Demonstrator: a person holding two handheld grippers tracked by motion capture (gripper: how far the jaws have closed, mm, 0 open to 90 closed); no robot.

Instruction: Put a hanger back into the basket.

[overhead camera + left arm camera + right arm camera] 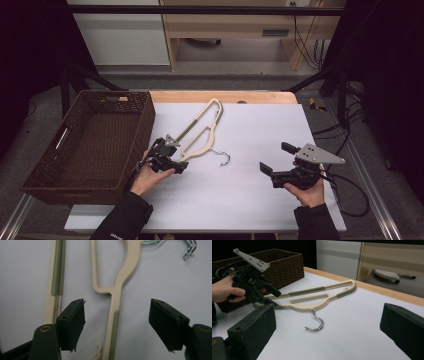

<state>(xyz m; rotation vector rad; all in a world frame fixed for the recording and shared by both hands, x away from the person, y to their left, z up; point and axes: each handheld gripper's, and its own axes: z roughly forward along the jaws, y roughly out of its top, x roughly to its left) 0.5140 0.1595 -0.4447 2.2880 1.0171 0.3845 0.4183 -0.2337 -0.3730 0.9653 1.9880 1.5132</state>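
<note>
A small stack of beige plastic hangers (202,132) with green ribbed grips and chrome hooks (223,157) lies flat on the white table top, left of centre. My left gripper (181,162) is low at the hangers' near end. In the left gripper view its jaws (117,315) stand apart on either side of one hanger arm (127,267), and the pads (75,320) do not touch it. My right gripper (274,157) is held open above the right half of the table, nothing between its jaws (328,315), facing the hangers (319,298) and the left gripper (268,298).
A dark woven basket (145,120) stands at the table's left edge, close beside the hangers and the left hand; its wall (287,262) rises behind the left gripper. A wooden strip (225,96) borders the far side of the table. A cable trails from the right gripper.
</note>
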